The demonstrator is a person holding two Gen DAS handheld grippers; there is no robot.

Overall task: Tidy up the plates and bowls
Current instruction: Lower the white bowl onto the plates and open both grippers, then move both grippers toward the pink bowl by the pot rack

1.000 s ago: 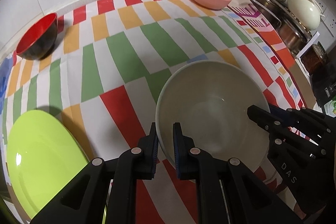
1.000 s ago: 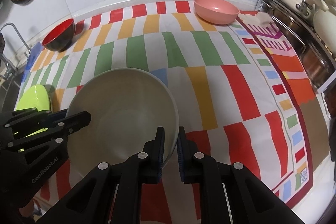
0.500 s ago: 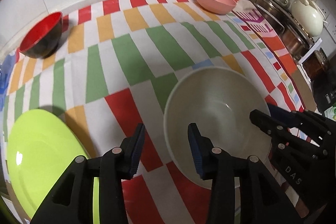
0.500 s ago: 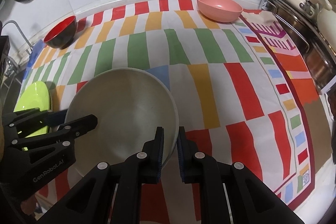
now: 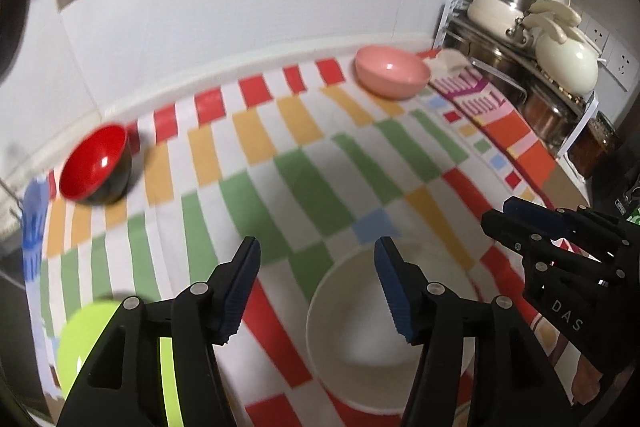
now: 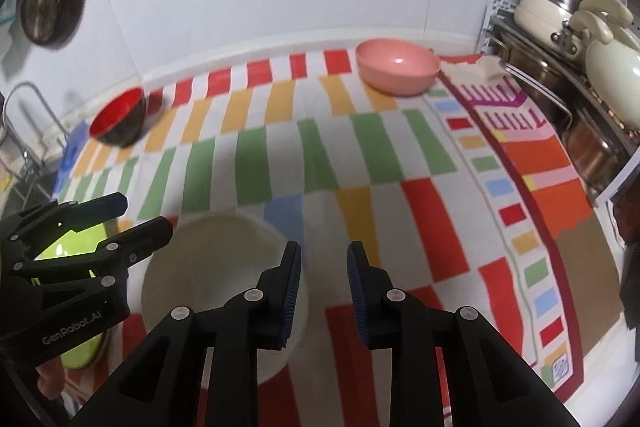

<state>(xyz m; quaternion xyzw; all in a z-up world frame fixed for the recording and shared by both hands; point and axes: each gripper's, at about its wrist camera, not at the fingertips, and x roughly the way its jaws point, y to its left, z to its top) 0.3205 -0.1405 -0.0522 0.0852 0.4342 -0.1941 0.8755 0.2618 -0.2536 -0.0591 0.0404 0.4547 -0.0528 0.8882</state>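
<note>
The big cream bowl [image 5: 390, 343] sits on the striped cloth [image 5: 304, 171] at the bottom of the frame, and nothing holds it. The left gripper [image 5: 318, 287] has just been opening; its jaws are wide apart above the bowl's left rim with only air between them. The right gripper [image 6: 323, 291] has also just been opening; its jaws are a little apart over the bowl's right rim and do not press on it. So the step looks like letting go of the cream bowl after setting it down.

The next move is likely to fetch another dish. The pink bowl [image 5: 392, 77] waits at the top right of the cloth, and the red and black bowl [image 5: 96, 165] at the left edge. Either one needs open jaws brought down over its thin rim.

The left view shows the green plate [image 5: 86, 343] in the bottom left corner, partly hidden by the gripper. The right view shows a wire rack [image 6: 30, 131] at the far left and a round pan [image 6: 44, 7] hanging at the upper left, which the other view misses
</note>
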